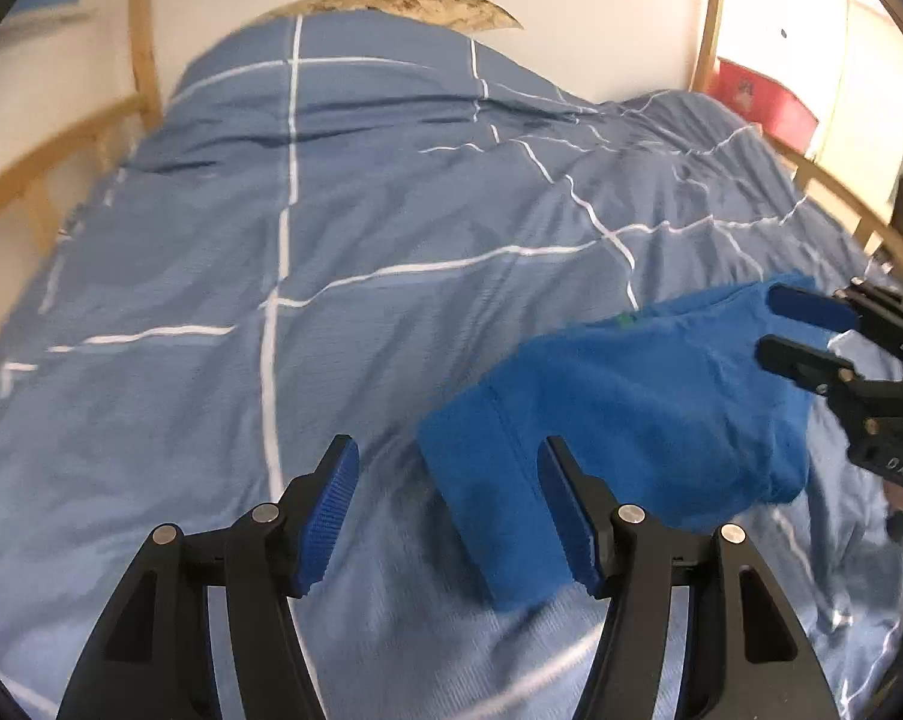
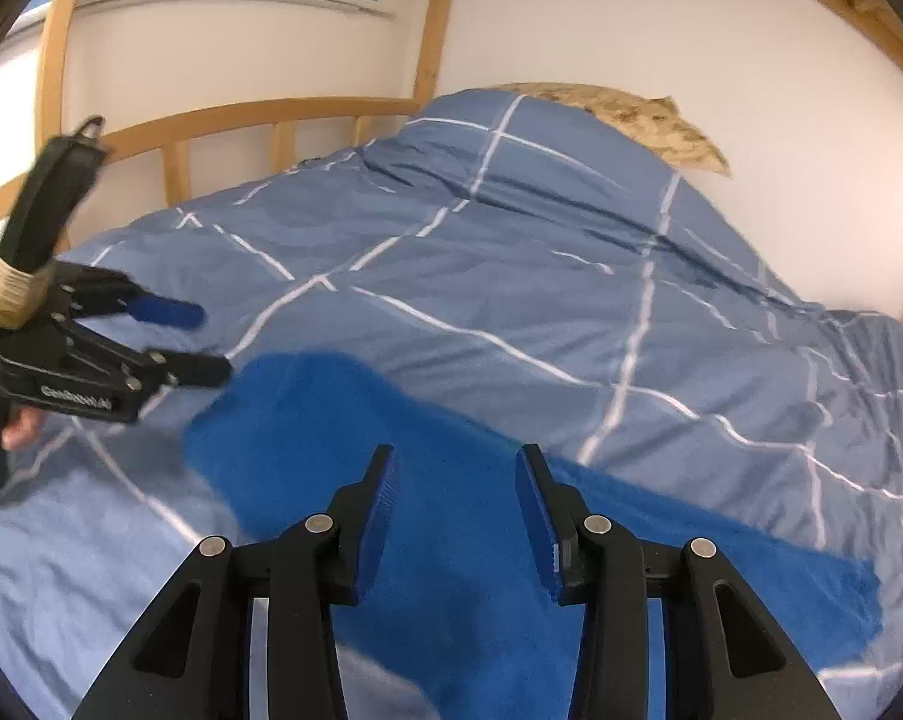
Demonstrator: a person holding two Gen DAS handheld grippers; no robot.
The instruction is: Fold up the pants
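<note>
Both grippers spread wide, gripping nothing. Left gripper (image 1: 448, 516) poised above the duvet (image 1: 331, 228), its right-hand finger overlapping the near end of the blue pants (image 1: 619, 408) in its own view; hard to say whether touching or merely above. Same left gripper (image 2: 211, 342) seen from the right wrist camera, hanging just beyond the far end of the pants (image 2: 451, 516), apart from the cloth. Right gripper (image 2: 456, 510) hovering over the middle of the garment, jaws parted with cloth showing between them, none pinched. Right gripper (image 1: 769, 327) also seen from the left wrist camera, over the far corner of the pants.

Pants lying on the duvet as a compact, fairly thick blue slab, edges roughly straight, one seam running across near the left end. Probably folded at least once already, judging by the doubled thickness and short shape; fold count impossible to tell. Likely left: a final fold or a smoothing of the edges, or nothing more. Motion blur softening the cloth outline in both views.

No boxes, baskets or drawers anywhere in view; only the bed, with a patterned pillow (image 2: 643, 120) at its head and a wooden bed frame (image 2: 259, 114) around it.
</note>
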